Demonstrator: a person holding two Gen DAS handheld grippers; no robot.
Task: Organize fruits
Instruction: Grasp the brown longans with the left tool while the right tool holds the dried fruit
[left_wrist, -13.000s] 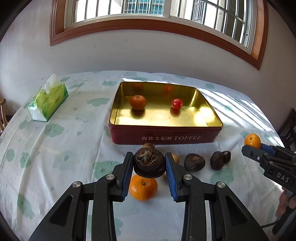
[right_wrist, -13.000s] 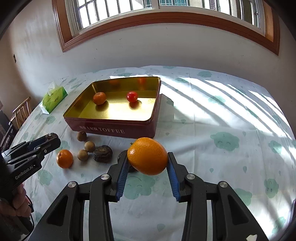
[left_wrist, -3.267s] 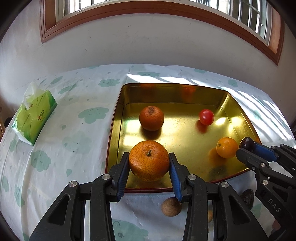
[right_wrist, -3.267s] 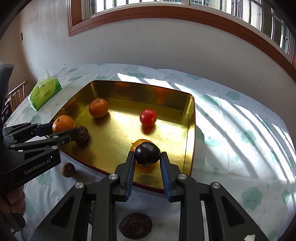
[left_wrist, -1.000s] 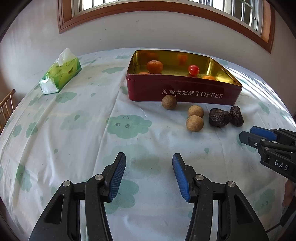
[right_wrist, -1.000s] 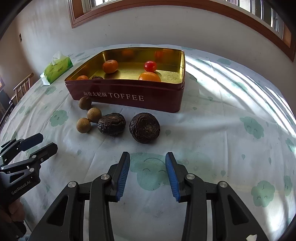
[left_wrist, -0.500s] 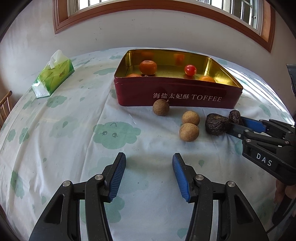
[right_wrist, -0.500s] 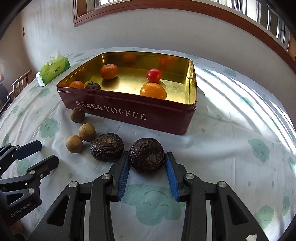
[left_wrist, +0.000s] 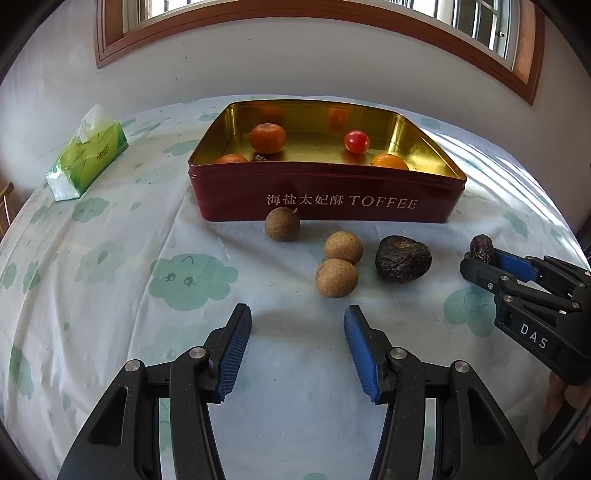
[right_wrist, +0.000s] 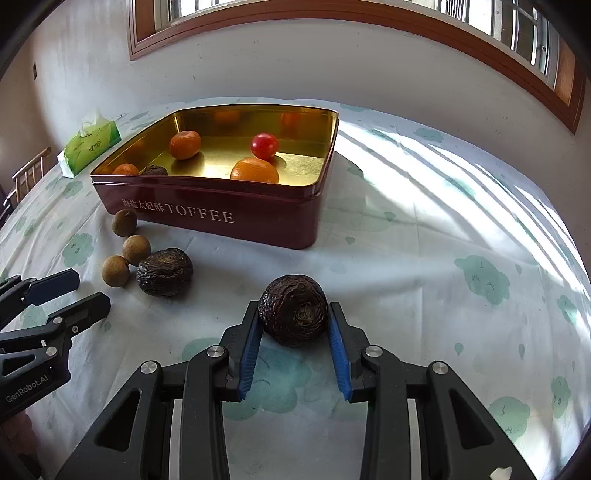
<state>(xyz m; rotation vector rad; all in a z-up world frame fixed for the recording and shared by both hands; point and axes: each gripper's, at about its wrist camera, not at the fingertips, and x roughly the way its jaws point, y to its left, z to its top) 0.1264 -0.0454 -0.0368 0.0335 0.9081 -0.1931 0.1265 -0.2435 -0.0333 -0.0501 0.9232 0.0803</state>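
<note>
Right gripper (right_wrist: 293, 325) pinches a wrinkled dark fruit (right_wrist: 292, 310), bound for the tin (right_wrist: 207, 210); left gripper (left_wrist: 295, 343) gapes wide, empty.

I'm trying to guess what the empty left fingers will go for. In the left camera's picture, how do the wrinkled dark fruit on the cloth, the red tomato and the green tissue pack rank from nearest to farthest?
From the left gripper:
1. Wrinkled dark fruit, on the cloth, ahead and to the right.
2. Red tomato, inside the tin, near its back.
3. Green tissue pack, far off to the left.
</note>
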